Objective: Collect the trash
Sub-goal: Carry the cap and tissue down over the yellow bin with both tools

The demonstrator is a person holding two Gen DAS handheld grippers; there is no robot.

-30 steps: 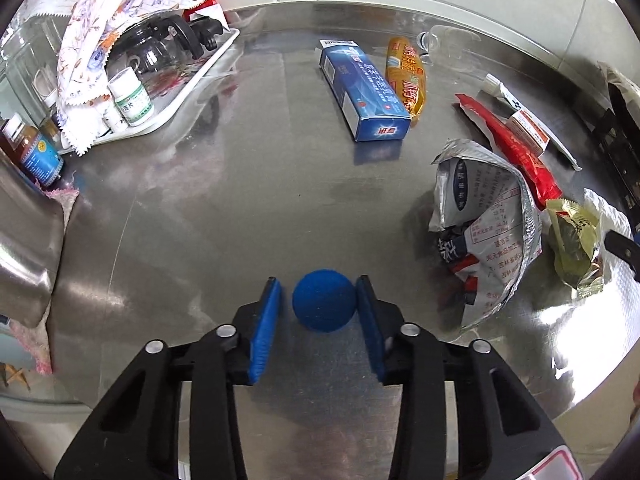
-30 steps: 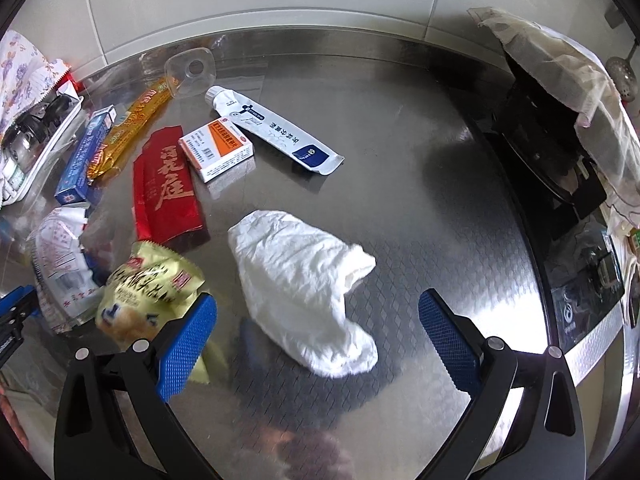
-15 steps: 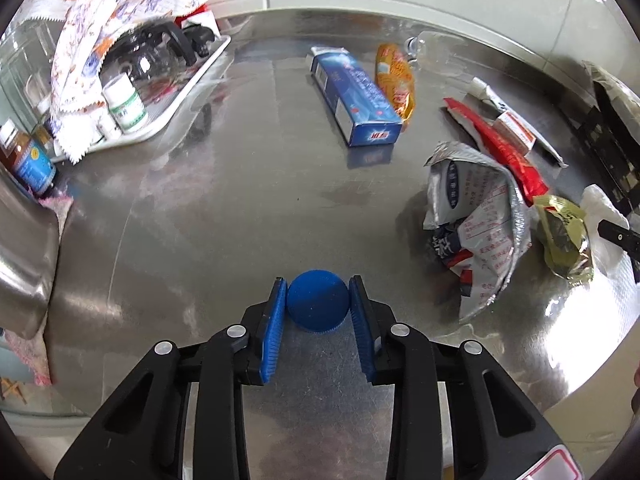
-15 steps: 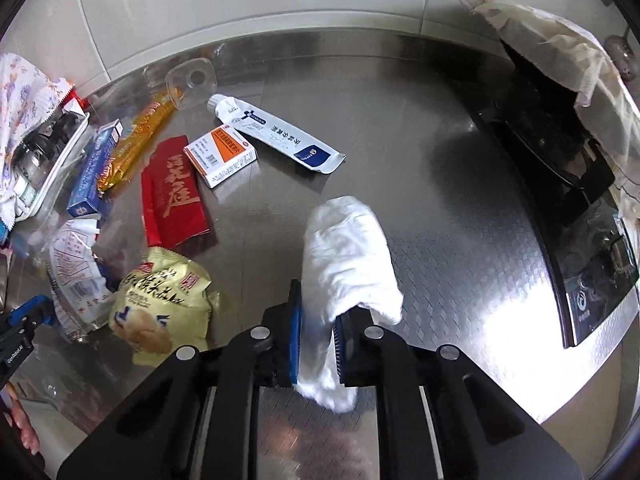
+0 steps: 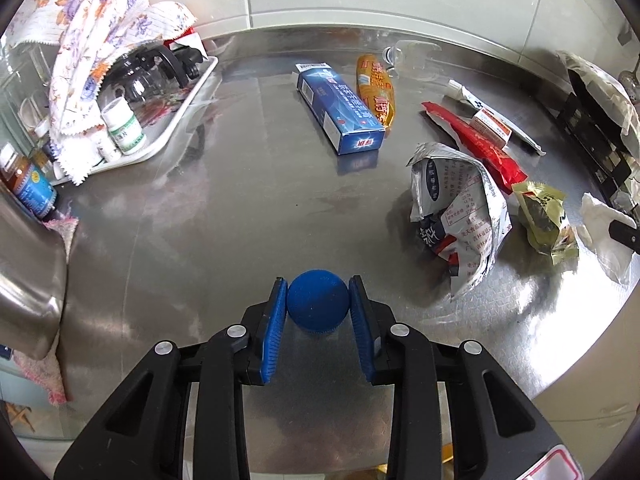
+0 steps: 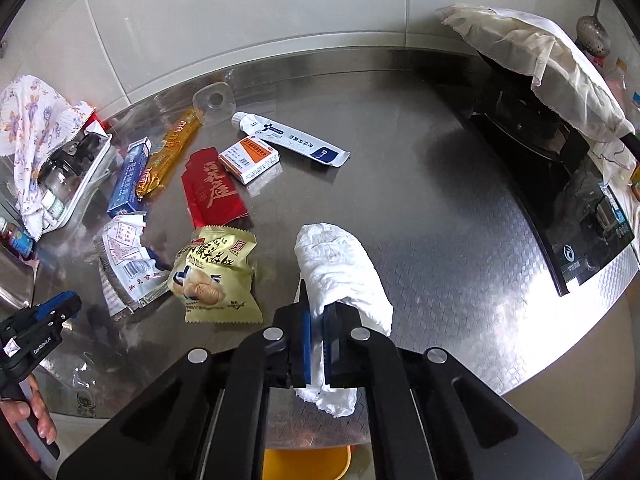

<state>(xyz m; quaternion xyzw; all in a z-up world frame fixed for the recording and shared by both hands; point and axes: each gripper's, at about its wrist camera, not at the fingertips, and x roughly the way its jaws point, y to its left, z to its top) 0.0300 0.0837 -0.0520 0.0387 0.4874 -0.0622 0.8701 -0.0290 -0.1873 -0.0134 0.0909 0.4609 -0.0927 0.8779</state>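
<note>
Trash in the right grip: crumpled white tissue [image 6: 340, 264], and it's pinched tight between the blue pads of the right hand-held gripper [image 6: 316, 340], jaws nearly together, one end of the tissue bulging forward past the fingertips and a tail hanging below them.
Trash in the left grip: blue cap [image 5: 317, 301], round and ribbed at its lower edge, squeezed between both pads of the left hand-held gripper [image 5: 317, 300], jaws narrow, over the steel bench [image 5: 200, 220].
Left gripper from the other side: there it is at the left edge of the right wrist view [image 6: 56, 308], a person's fingers [image 6: 36, 420] wrapped on its handle.
Just beside the tissue: yellow snack bag [image 6: 216, 276], lying flat on the bench, left of the right gripper.
Next out: torn silver wrapper [image 5: 460, 208], crumpled and standing open, touching the snack bag's left edge in the right wrist view.
Middle of the bench: red packet [image 6: 212, 192], with an orange-and-white box [image 6: 250, 158] resting at its upper right corner.
Behind the box: white tube [image 6: 288, 140], lying at a slant, cap toward the wall.
Further left: blue carton [image 5: 340, 108] and an orange sausage pack [image 5: 376, 88], side by side, nearly touching.
Far left: white tray [image 5: 172, 120] under a floral cloth [image 5: 100, 32], a white bottle [image 5: 122, 124] standing in it.
Far right: black stove [image 6: 560, 184], part-covered by a pale cloth [image 6: 540, 56].
</note>
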